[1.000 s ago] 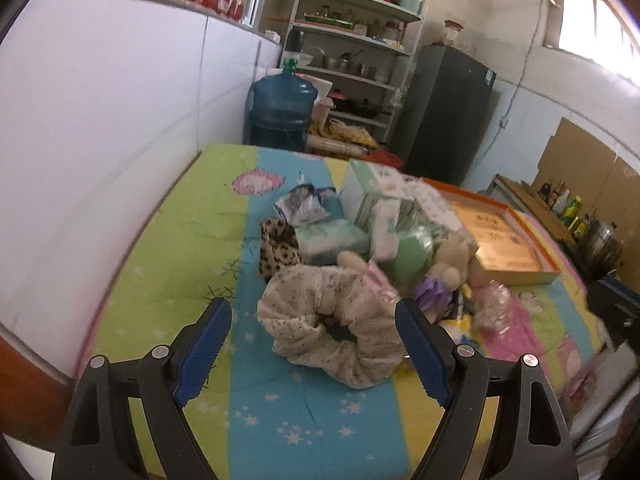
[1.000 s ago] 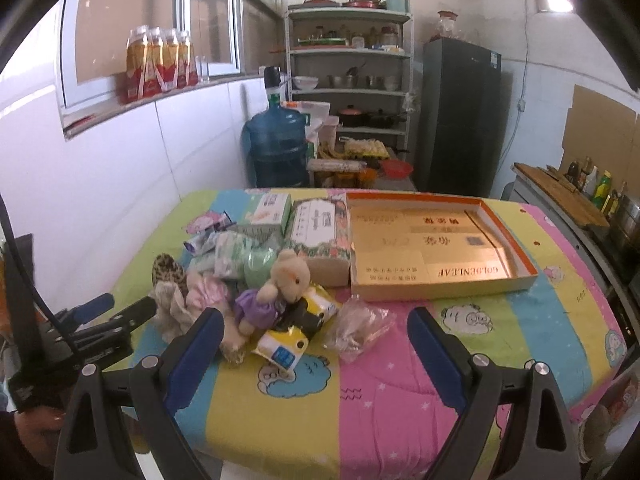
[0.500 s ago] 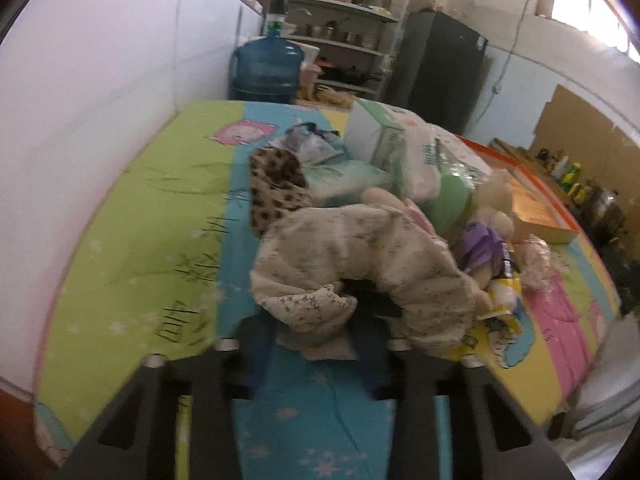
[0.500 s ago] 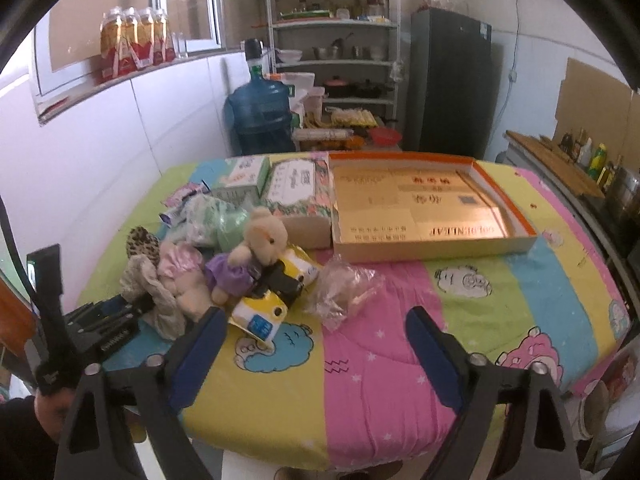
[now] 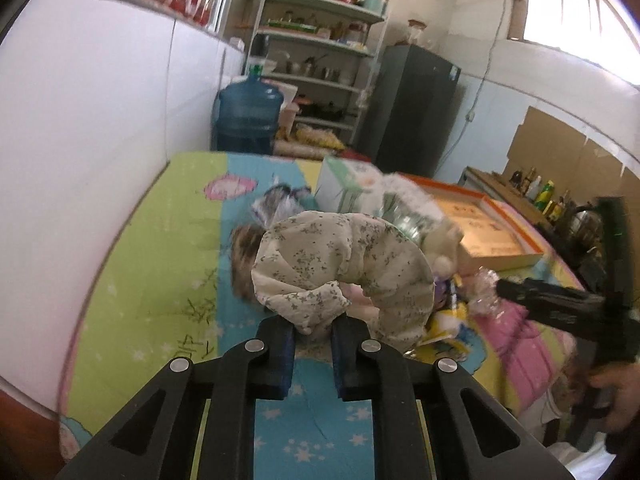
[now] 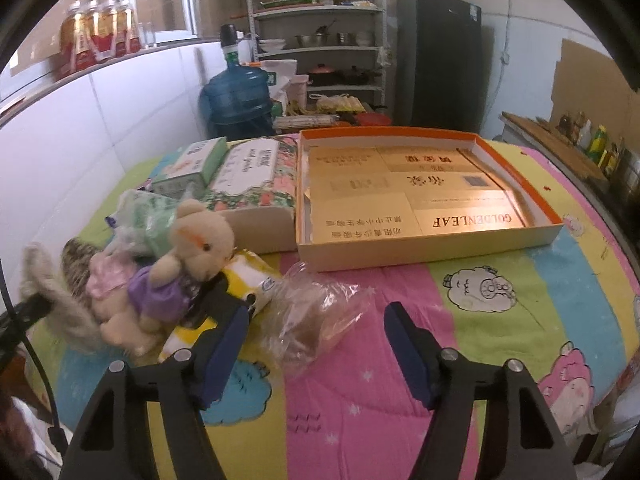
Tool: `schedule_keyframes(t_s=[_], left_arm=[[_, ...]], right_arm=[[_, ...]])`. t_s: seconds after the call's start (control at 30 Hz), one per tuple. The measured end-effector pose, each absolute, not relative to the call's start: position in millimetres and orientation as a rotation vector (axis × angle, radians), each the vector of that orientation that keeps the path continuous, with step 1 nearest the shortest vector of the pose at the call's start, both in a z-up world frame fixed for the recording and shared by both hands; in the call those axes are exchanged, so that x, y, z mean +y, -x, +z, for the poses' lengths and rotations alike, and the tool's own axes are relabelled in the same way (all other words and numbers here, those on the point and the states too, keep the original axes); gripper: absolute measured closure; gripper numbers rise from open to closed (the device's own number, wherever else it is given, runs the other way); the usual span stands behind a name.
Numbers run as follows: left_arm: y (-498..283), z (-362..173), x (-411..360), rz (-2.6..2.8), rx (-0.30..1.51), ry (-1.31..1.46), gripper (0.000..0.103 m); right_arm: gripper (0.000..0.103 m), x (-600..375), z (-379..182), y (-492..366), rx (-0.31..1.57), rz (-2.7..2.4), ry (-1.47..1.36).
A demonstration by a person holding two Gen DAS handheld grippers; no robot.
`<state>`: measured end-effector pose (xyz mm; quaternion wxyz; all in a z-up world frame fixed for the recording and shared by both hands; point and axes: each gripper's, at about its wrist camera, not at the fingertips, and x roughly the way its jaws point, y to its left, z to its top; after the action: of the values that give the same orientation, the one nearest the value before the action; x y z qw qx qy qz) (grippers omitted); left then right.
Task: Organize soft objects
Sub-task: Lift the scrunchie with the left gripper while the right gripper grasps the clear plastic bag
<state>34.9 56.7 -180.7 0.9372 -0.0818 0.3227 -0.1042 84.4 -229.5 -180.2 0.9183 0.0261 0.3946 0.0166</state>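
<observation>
The left hand-held gripper (image 5: 313, 334) has its jaws almost together and still closing, and they pinch a fold of the floral scrunchie (image 5: 344, 268). This cream scrunchie with small grey flowers lies near the left edge of the table (image 5: 160, 248), on the blue stripe of the colourful quilt that covers it, and its far side leans on the pile of soft things.

The right hand-held gripper (image 6: 316, 350) is spread, with its jaws closing. Between them lies a crumpled clear plastic bag (image 6: 316, 312) on the pink stripe near the front edge of the table, but the blue pads do not press on it.

To the left of the bag a beige plush bear (image 6: 192, 252) in a purple dress lies on a yellow tissue pack (image 6: 248, 280). Behind the bear stand a green box (image 6: 192, 166) and a flowered tissue box (image 6: 256, 176). An open orange-rimmed tray box (image 6: 520, 240) sits toward the far right part of the table, lined with golden cartons.

In the left wrist view a hand (image 5: 616, 388) holds the right hand-held gripper at the right edge of the table
</observation>
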Motion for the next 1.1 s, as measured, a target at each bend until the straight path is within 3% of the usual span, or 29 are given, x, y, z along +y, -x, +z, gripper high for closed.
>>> schedule_keyframes(t_s=[0.37,0.4,0.47,0.63,1.1], left_arm=[[-23,-146,63,-0.230,0.602,0.182,0.088],[-23,-145,62,-0.232,0.603,0.184,0.088],[-23,-145,61,-0.238,0.602,0.183,0.088],[-24,-142,56,-0.255,0.604,0.172,0.088],[-35,-127,35,-0.334,0.619,0.146,0.088]], right_arm=[[0.032,-229,-204,-106,0.864,0.002,-0.031],[0.033,-229,-205,-107,0.872,0.009,-0.030],[0.045,-229,-205,-106,0.881,0.045,-0.066],[0.047,-224,-202,-105,0.896,0.040,-0.060],[0.047,-249,-149,-70,0.790,0.006,-0.118]])
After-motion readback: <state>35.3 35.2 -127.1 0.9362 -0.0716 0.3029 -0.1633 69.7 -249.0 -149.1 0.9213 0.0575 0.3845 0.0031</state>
